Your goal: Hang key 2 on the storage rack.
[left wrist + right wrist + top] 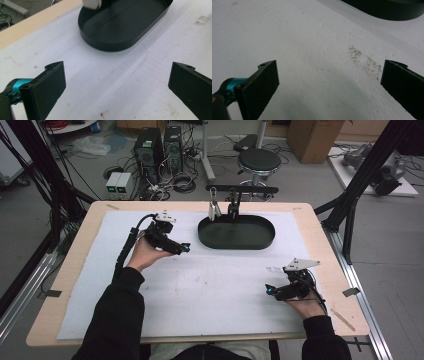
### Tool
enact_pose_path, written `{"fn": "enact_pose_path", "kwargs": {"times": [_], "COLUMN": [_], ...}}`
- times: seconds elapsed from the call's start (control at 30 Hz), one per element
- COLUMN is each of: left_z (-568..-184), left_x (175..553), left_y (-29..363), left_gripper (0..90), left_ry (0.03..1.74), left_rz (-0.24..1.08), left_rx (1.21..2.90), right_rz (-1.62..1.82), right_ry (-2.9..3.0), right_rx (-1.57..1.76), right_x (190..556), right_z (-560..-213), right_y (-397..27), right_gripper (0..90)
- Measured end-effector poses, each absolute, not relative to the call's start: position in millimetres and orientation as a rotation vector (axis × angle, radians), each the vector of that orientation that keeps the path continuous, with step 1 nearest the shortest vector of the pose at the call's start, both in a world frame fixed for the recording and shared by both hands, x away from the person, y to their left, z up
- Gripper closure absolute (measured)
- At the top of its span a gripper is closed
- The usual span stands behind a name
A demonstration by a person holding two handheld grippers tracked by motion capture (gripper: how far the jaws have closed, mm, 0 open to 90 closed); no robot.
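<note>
Black and oval, a shallow tray (236, 240) lies on the far middle of the white foam sheet (200, 290) that covers the wooden table (320, 250). At the tray's far rim two clips stand upright, a pale one (214, 209) on the left and a dark one (233, 208) on the right, just beside each other; whether they are clamped to the rim or only stand at it cannot be told. In the left gripper view the tray (125, 27) sits ahead of the jaws, with the pale clip's lower end (91, 3) at the top edge.

Nearest the tray is the left gripper (186, 248), held in the person's left hand (147, 252) just to the tray's left and pointing toward it, apart from it. Its jaws are spread wide in its own view (117, 82), with bare foam between them and nothing gripped.

Well apart from the tray, near the table's right front, the right gripper (269, 291) rests in the right hand (305, 307), pointing left across the sheet, a grey three-cornered plate (301, 264) on top. Its jaws also stand wide apart (329, 82) and hold nothing; a patch of dark specks (364, 62) marks the foam ahead of them, and the tray's edge (392, 11) shows at the top.

Beyond the table stand a round stool (258, 161), computer towers (159, 147) and loose cables on the floor.
</note>
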State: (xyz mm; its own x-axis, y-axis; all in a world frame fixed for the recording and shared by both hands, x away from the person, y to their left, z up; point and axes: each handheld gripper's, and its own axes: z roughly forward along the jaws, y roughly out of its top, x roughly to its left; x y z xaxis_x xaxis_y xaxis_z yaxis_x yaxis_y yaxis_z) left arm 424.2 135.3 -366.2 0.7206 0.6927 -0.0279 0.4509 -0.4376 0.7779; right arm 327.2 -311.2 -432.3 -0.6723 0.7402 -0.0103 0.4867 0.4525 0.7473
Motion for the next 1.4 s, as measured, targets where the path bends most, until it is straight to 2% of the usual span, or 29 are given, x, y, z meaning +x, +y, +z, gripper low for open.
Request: {"fn": "enact_pose_path", "kwargs": {"times": [0.67,1.4], "left_z": [-386.4,-413.7], "left_x": [373.8,311.1], "left_y": [174.1,242.1], "left_gripper": [1.8,1.7], "left_ry": [0.899,0.998], "left_rz": [0.369,0.420], "left_rx": [2.180,2.071], "right_rz": [1.066,1.059], "right_ry": [2.371,2.379], "right_rx": [1.049,1.055], "right_x": [327.6,327.8], "right_z": [-432.8,-433.4], "right_y": [-310.1,-310.1], "right_gripper": [0.9,0.9]}}
